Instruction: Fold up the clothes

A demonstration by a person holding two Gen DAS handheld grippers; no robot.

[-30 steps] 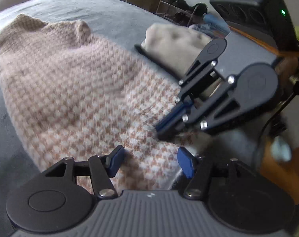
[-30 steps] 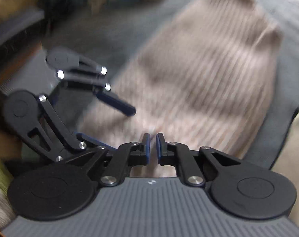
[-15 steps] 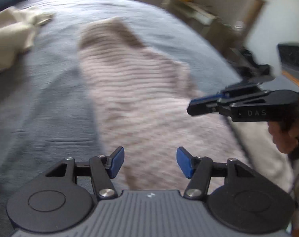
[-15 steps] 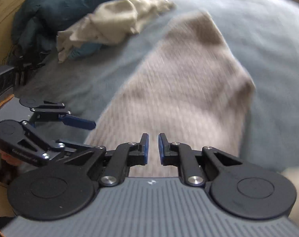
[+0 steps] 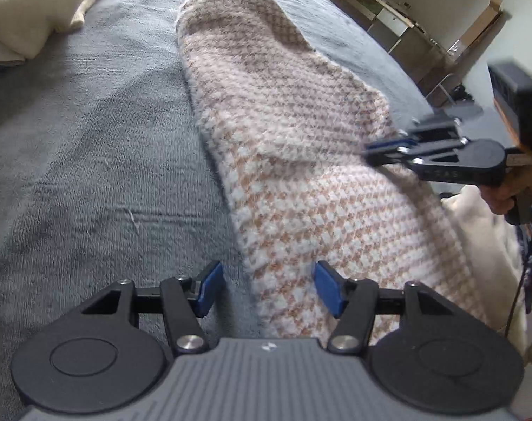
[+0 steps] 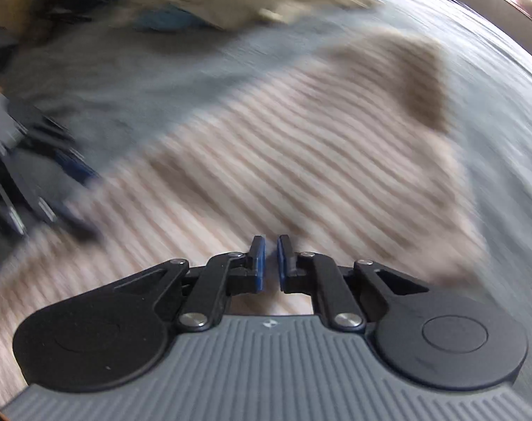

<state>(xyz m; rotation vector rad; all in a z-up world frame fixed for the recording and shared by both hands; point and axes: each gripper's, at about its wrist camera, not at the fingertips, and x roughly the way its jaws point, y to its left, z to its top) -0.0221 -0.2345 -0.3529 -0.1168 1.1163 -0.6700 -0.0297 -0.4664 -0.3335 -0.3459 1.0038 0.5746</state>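
The checked sweater [image 5: 301, 147] lies in a long strip on the grey blanket [image 5: 90, 161], its near edge between the wide-apart jaws of the left gripper [image 5: 267, 289], likely for a pinch, while the right gripper [image 6: 270, 263], jaws nearly together and empty, hovers above its middle.

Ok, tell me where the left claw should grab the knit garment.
Probably the near left corner of the garment, where its long edge lies flat on the blanket. The open left claw already straddles that edge, so come straight forward and low, one finger sliding under the edge.
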